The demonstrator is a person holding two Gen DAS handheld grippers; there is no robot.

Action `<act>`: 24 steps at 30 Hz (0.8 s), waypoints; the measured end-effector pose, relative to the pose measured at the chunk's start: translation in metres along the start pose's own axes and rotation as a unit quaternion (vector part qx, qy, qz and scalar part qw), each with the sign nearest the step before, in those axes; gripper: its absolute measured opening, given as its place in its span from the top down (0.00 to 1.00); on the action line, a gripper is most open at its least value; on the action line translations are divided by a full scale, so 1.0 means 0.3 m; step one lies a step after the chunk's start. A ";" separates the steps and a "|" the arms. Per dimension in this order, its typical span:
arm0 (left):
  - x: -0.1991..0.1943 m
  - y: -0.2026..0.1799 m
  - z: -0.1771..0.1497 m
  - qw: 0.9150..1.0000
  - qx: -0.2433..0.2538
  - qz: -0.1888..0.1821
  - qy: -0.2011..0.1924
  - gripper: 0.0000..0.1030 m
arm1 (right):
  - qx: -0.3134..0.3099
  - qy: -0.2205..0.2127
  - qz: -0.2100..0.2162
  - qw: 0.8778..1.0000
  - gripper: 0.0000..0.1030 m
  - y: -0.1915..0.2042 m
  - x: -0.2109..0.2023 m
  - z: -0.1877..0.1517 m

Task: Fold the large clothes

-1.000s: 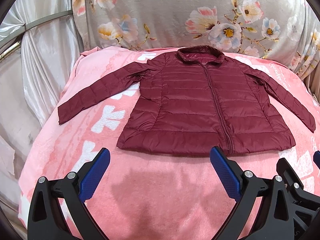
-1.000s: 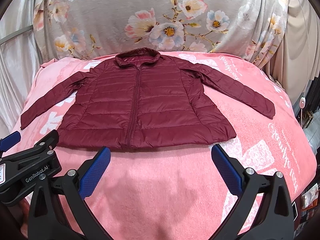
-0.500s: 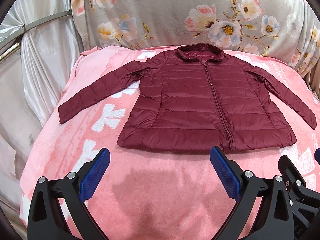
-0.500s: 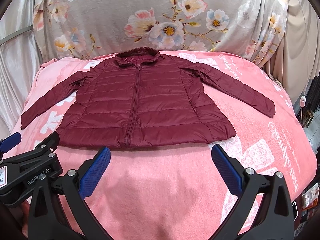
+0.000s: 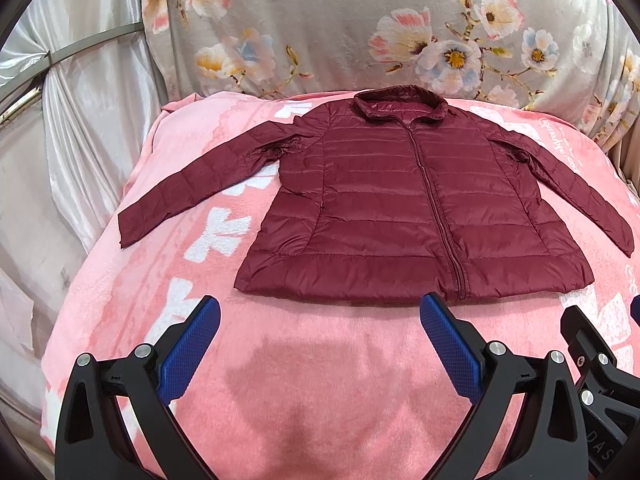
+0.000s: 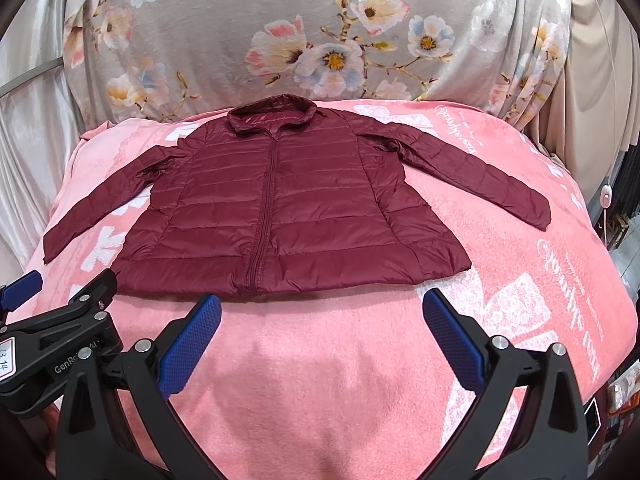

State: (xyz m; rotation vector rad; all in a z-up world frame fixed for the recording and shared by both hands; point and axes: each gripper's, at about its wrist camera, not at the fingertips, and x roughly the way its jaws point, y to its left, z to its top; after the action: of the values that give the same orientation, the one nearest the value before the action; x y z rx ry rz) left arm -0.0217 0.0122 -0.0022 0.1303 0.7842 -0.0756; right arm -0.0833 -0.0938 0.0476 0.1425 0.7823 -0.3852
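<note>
A dark red quilted jacket (image 5: 412, 204) lies flat, front up and zipped, on a pink blanket (image 5: 320, 380), collar at the far side, both sleeves spread out. It also shows in the right wrist view (image 6: 288, 208). My left gripper (image 5: 320, 312) is open and empty, hovering just short of the jacket's hem, towards its left half. My right gripper (image 6: 322, 310) is open and empty, just short of the hem's right half. The left gripper's body (image 6: 60, 344) shows at the lower left of the right wrist view.
A grey floral cloth (image 5: 360, 28) hangs behind the blanket. Shiny white curtain (image 5: 80, 120) falls along the left side. The blanket's right edge (image 6: 616, 280) drops off beside dark furniture.
Both grippers have drifted slightly back and up; the jacket sits a little higher in each view. Nothing was grasped.
</note>
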 end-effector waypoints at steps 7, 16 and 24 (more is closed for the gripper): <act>0.002 -0.005 0.001 1.000 0.000 0.001 0.000 0.05 | 0.000 0.002 0.002 1.000 0.04 0.001 0.007 -0.006; 0.005 0.013 -0.013 1.000 0.001 0.002 0.003 0.05 | 0.000 0.004 0.002 1.000 0.04 0.011 0.009 -0.011; 0.005 0.016 -0.016 1.000 0.002 0.004 0.004 0.05 | 0.000 0.005 0.003 1.000 0.04 0.017 0.012 -0.010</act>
State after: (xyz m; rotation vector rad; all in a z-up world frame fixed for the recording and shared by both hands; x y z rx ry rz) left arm -0.0234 0.0176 -0.0063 0.1373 0.7922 -0.0698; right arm -0.0811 -0.0893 0.0430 0.1468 0.7922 -0.3791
